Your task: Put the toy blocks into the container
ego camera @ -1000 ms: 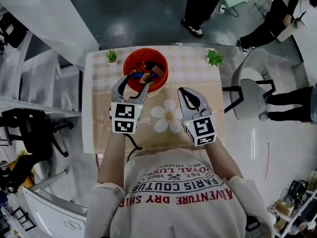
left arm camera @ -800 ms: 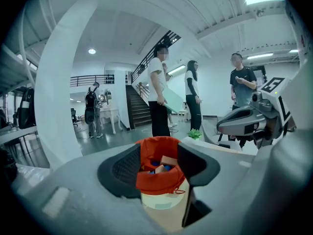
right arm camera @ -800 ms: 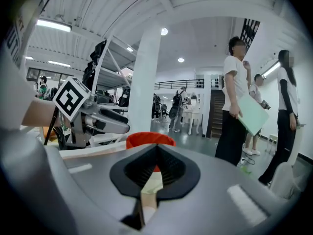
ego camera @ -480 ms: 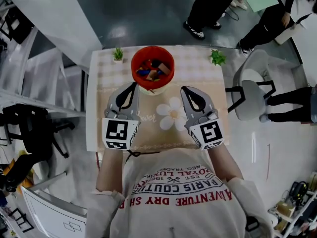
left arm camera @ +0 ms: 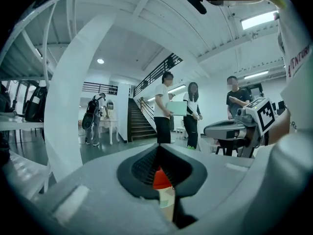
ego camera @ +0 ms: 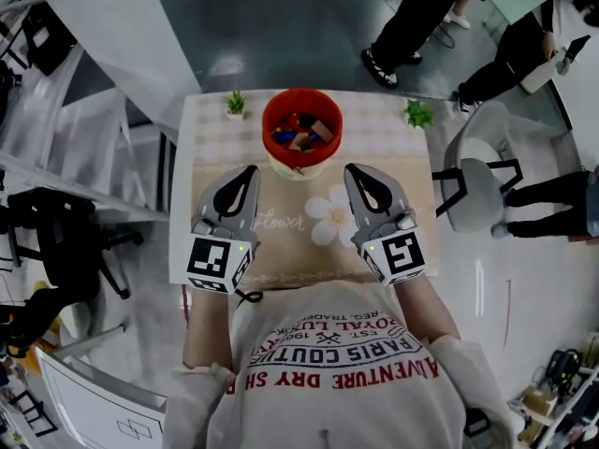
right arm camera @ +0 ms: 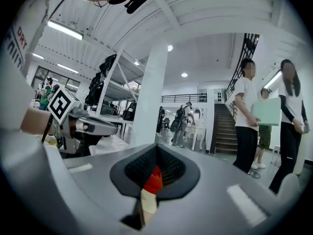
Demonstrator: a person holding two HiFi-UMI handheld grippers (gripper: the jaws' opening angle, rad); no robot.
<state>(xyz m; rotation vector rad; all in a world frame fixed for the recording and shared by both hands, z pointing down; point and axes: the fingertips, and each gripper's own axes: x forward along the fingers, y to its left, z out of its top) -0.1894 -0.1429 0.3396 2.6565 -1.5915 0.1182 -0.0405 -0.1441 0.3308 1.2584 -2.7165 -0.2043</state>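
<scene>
The table [ego camera: 213, 162] is carrying a red container [ego camera: 300, 168] at its far edge's middle, the left plant [ego camera: 236, 104] and right plant [ego camera: 417, 114] sitting by its far corners.

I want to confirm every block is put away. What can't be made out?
- Blocks in the bucket: head view, too small to count.
- Table under the left gripper and right gripper: head view, covered by them.
- Bucket in both gripper views: just a red sliver between shut jaws.

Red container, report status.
Left gripper shut, empty. Right gripper shut, empty. Toy blocks inside red container at table's far edge. Nothing in the way.
</scene>
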